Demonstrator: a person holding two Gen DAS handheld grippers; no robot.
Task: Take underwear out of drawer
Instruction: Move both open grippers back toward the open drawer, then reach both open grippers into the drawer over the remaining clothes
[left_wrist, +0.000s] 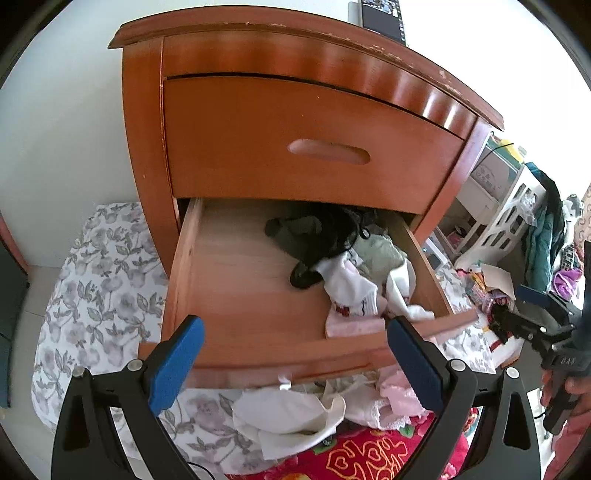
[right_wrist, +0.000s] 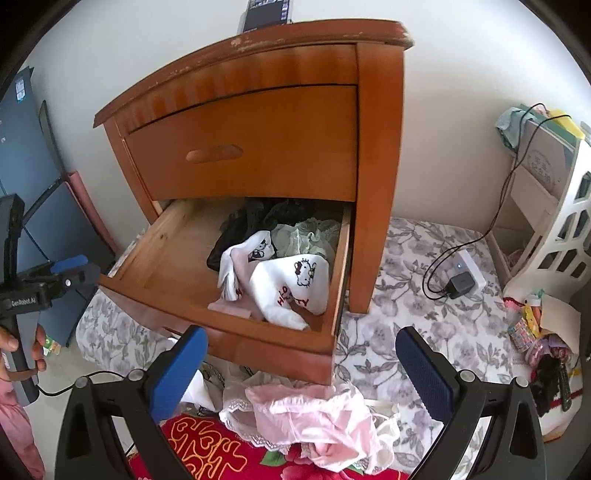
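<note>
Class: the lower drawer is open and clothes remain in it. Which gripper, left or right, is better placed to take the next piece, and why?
Probably the right gripper: open and empty, it faces the clothes heaped in the drawer's right part. The left gripper, also open, faces mostly bare drawer floor.

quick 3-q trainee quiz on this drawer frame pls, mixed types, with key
1. True or false: the lower drawer is pulled open.
2. Which garments lie in it nearest the right gripper? A) white cartoon-print ones B) black ones C) pale green ones
3. Fill in: both the left gripper and the right one hold ____.

Key: 1 true; 2 A; 3 nothing (both open, short of the drawer)
</note>
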